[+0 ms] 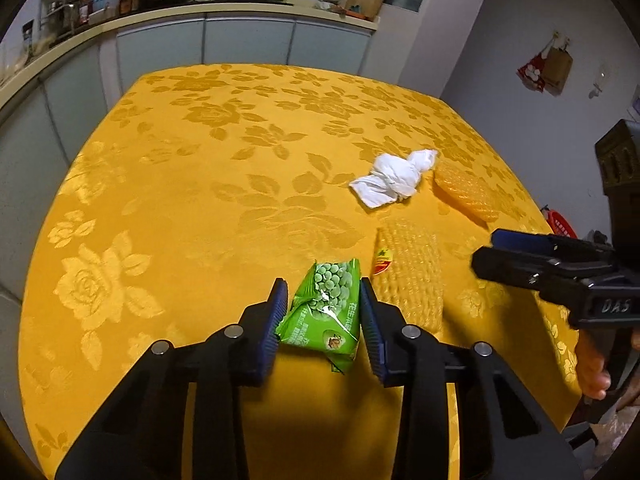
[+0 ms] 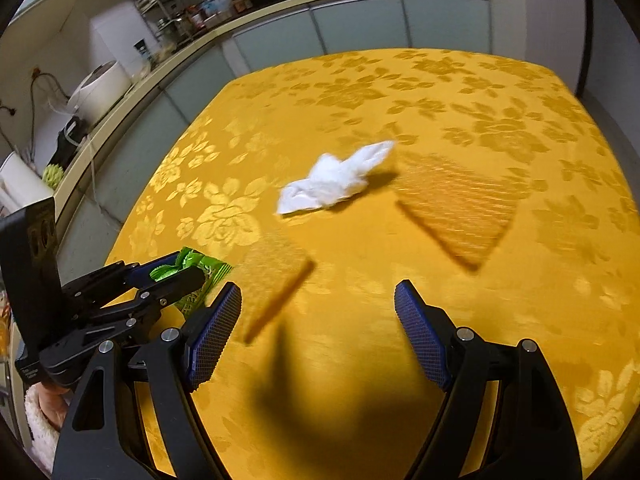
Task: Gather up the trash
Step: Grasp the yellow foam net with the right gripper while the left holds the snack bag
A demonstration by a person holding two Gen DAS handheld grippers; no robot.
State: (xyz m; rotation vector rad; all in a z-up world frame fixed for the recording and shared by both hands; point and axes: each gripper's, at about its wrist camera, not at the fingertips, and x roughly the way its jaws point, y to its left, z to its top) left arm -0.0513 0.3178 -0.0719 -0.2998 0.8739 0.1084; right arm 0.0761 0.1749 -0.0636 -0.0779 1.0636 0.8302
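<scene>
a: looking at the yellow table [image 1: 168, 184], what do you see?

b: a green snack bag [image 1: 326, 308]. it sits near the edge of the table that is closest to us.

a: who has it?

b: the left tongs [image 1: 323, 312]. they are squeezed shut on the green snack bag, one blue pad on each side. the bag looks crumpled.

a: and the right tongs [image 2: 318, 320]?

b: their blue pads are wide apart. nothing is between them, only the yellow table below.

a: what else is on the table?

b: a white tissue [image 1: 394, 178], all scrunched up. it lies farther from the green snack bag, toward the middle of the table. just beside the bag is a see-through bubbly sheet [image 1: 412, 272], with a small red and yellow wrapper [image 1: 383, 260] at its edge. a second bubbly sheet [image 1: 466, 192] lies past the first one, right next to the tissue.

a: is the right tongs touching anything?

b: no. it hangs above the table.
</scene>
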